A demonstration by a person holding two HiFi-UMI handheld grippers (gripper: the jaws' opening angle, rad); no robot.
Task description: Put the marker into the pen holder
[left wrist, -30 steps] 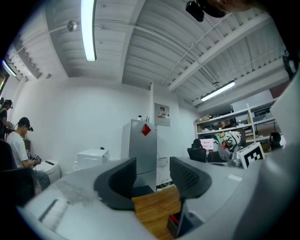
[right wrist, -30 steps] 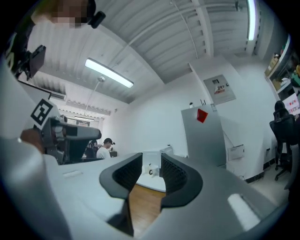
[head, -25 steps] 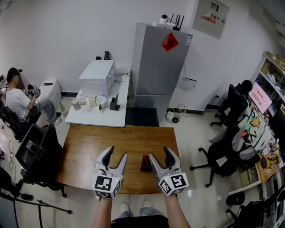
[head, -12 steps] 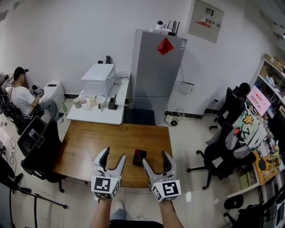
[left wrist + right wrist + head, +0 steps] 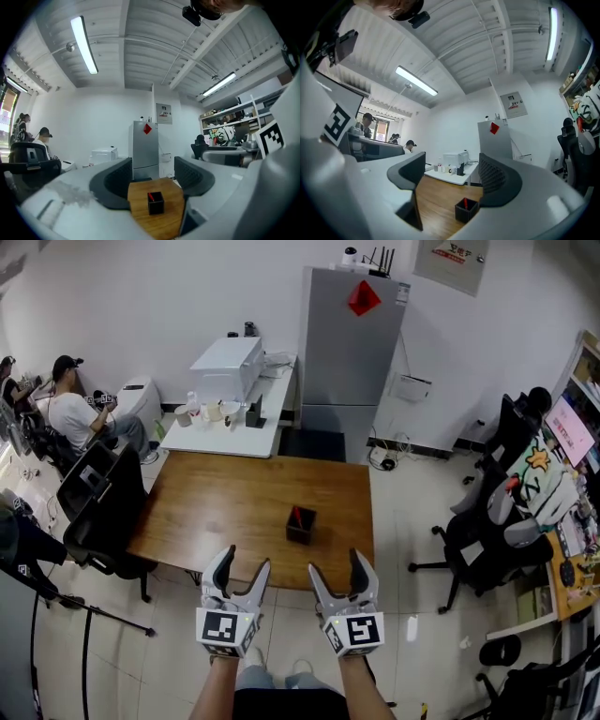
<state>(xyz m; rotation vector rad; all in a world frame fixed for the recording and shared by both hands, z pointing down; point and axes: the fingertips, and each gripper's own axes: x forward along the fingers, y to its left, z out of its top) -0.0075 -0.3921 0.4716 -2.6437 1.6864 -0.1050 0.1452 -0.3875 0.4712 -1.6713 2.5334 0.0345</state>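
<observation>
The red marker (image 5: 296,515) stands tilted inside the black square pen holder (image 5: 301,526), its tip poking above the rim. The holder sits on the wooden table (image 5: 216,512), toward that table's near right part and well back from its edge. In both gripper views the holder, with the marker in it, shows beyond the jaws and apart from them. The left gripper (image 5: 246,561) and the right gripper (image 5: 335,563) hang side by side off the table's near edge, over the tiled floor, each pointing roughly level at the table. The left jaws stand wide apart with nothing between them; the right jaws have just been opening and now stand spread wide, also empty. Beyond the wooden table stands a white side table (image 5: 253,442) carrying a white printer (image 5: 228,367) and some cups, with a grey fridge (image 5: 349,343) just beside it. A black chair (image 5: 98,507) stands at the wooden table's left, and a person (image 5: 75,413) sits farther left.
</observation>
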